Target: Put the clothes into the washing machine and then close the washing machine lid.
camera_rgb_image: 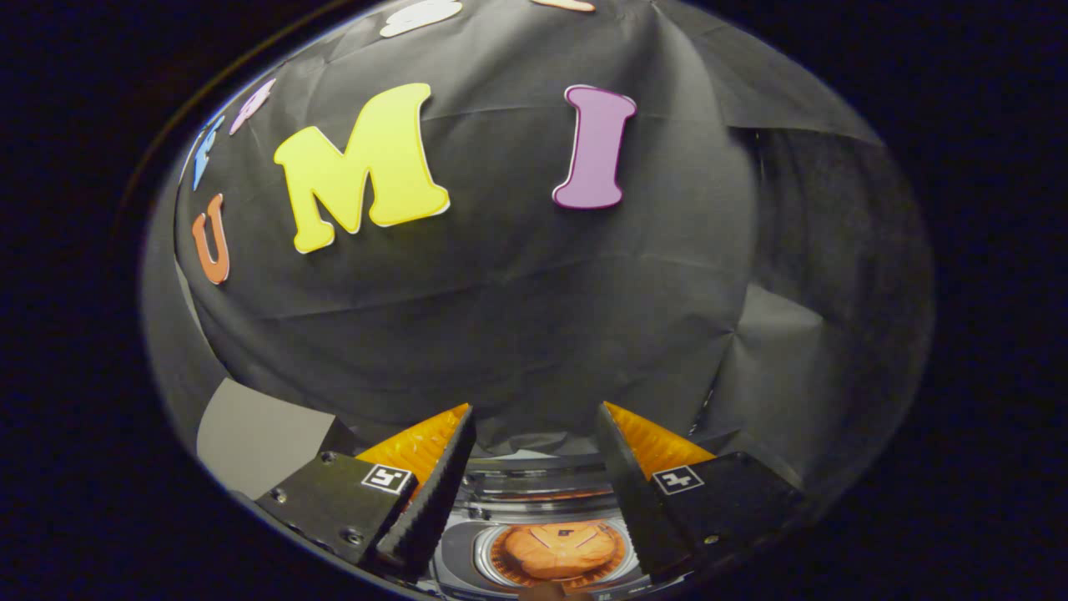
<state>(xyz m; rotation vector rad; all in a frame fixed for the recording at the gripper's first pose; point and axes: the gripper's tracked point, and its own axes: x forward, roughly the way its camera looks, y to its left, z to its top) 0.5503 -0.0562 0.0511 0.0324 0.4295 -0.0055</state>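
The gripper (534, 434) hangs with its two fingers spread apart and nothing between them, directly above the washing machine (534, 492), whose round tub holds the orange clothes (557, 551), near the booth's far wall.

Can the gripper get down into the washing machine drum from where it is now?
Probably yes. The gripper is open with nothing between its fingers, and the washing machine drum lies open just below and between them, showing orange inside; no lid covers it.
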